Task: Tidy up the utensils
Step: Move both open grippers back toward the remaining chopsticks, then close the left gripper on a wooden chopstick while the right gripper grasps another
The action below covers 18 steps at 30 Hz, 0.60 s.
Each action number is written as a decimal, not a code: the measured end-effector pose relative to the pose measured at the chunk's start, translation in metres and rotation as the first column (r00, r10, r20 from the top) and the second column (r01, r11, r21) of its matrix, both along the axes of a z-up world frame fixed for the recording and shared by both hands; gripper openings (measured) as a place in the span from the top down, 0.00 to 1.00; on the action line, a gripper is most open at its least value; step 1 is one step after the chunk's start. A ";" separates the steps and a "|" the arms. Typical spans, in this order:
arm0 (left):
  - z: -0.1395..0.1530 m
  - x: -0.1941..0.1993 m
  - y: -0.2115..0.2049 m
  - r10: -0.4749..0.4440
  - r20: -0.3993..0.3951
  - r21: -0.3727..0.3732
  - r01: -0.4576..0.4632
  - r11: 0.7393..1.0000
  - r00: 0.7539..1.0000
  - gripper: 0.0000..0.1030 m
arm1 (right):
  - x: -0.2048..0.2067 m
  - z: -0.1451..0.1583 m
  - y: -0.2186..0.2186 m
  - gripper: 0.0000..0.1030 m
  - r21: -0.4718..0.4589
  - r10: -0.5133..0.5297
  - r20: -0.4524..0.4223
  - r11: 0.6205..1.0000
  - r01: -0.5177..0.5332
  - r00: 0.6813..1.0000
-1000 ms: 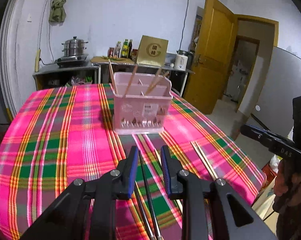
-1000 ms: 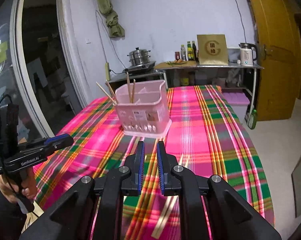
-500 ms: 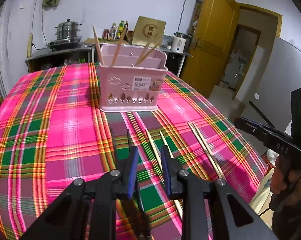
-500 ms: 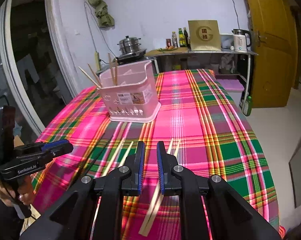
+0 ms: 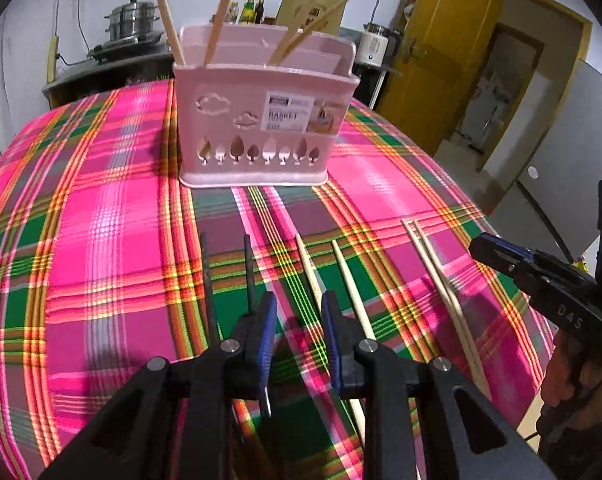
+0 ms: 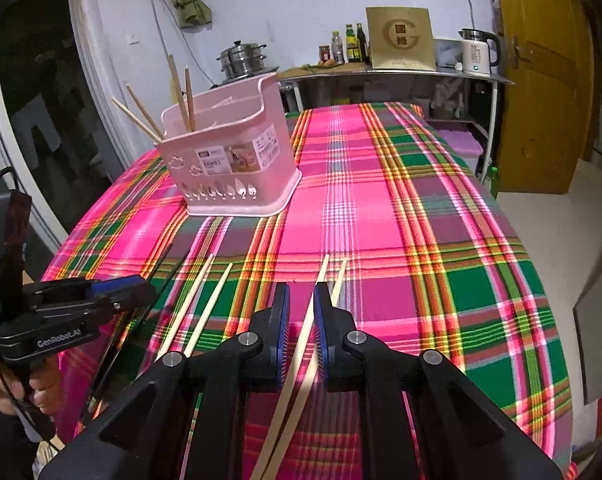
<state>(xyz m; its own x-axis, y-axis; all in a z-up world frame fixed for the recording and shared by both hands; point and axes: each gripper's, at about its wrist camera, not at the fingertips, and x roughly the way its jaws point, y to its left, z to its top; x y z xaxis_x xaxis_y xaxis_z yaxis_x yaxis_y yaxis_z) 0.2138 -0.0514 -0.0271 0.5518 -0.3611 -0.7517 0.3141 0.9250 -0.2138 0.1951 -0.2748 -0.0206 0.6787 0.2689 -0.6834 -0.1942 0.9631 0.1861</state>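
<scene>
Two hand-held grippers low in frame over worktop (image 6: 381,208): left hand-held gripper (image 5: 299,320) slightly open, empty; right hand-held gripper (image 6: 301,312) narrowly open astride pale chopsticks (image 6: 329,284), not pinching. Pink basket (image 5: 261,112) upper centre.

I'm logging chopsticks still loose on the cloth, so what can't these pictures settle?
- Dark chopsticks: near ends hidden behind left gripper, left wrist view.
- Pale pair: near ends cut off by bottom edge, right wrist view.
- Pink basket: its walls hide inside.

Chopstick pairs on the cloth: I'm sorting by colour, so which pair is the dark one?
The dark pair lies farthest left in the left wrist view, just left of the left gripper. The other two pairs are pale wood.
</scene>
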 end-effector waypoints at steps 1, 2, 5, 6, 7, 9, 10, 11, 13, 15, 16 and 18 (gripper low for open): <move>-0.002 0.002 -0.001 0.000 -0.004 0.002 0.000 1.000 1.000 0.77 | 0.003 -0.002 0.002 0.88 -0.006 0.003 -0.005 1.000 -0.003 1.000; -0.004 0.003 -0.002 0.000 -0.010 0.007 0.000 1.000 1.000 0.77 | 0.004 -0.003 0.003 0.88 -0.009 0.004 -0.009 1.000 -0.004 1.000; -0.008 0.009 -0.006 0.000 -0.022 0.019 0.000 1.000 1.000 0.77 | 0.012 -0.009 0.008 0.88 -0.020 0.014 -0.025 1.000 -0.014 1.000; -0.009 0.010 -0.006 0.001 -0.026 0.021 -0.001 1.000 1.000 0.77 | 0.015 -0.011 0.010 0.88 -0.025 0.013 -0.031 1.000 -0.014 0.999; -0.010 0.012 -0.007 0.002 -0.029 0.023 -0.001 1.000 1.000 0.77 | 0.017 -0.012 0.010 0.88 -0.028 0.013 -0.035 0.999 -0.014 0.999; -0.011 0.017 -0.009 0.000 -0.032 0.027 0.000 1.000 0.999 0.77 | 0.023 -0.015 0.012 0.88 -0.037 0.014 -0.046 0.999 -0.016 0.999; -0.012 0.018 -0.010 0.000 -0.034 0.029 0.001 1.000 0.999 0.77 | 0.025 -0.017 0.013 0.88 -0.041 0.014 -0.049 0.999 -0.016 0.999; -0.012 0.020 -0.011 -0.002 -0.036 0.031 0.003 1.000 0.999 0.77 | 0.029 -0.019 0.014 0.88 -0.047 0.014 -0.056 0.999 -0.016 0.998; -0.014 0.023 -0.013 -0.002 -0.041 0.035 0.004 0.999 0.999 0.77 | 0.035 -0.021 0.015 0.88 -0.060 0.009 -0.065 0.998 -0.013 0.998; -0.015 0.027 -0.014 -0.003 -0.046 0.036 0.004 0.999 0.999 0.77 | 0.039 -0.023 0.015 0.88 -0.069 0.008 -0.073 0.998 -0.013 0.997; -0.015 0.028 -0.014 -0.003 -0.048 0.038 0.005 0.999 0.999 0.77 | 0.041 -0.024 0.015 0.88 -0.071 0.007 -0.075 0.997 -0.013 0.997; -0.015 0.029 -0.017 -0.005 -0.045 0.044 0.007 0.999 0.999 0.77 | 0.046 -0.027 0.015 0.88 -0.081 0.003 -0.088 0.997 -0.010 0.996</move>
<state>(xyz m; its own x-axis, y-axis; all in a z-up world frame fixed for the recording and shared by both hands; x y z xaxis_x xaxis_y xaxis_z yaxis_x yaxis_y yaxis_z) 0.2430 -0.0680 -0.0425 0.5149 -0.3305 -0.7910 0.3105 0.9319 -0.1873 0.2412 -0.2597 -0.0475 0.6135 0.2144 -0.7601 -0.1871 0.9745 0.1238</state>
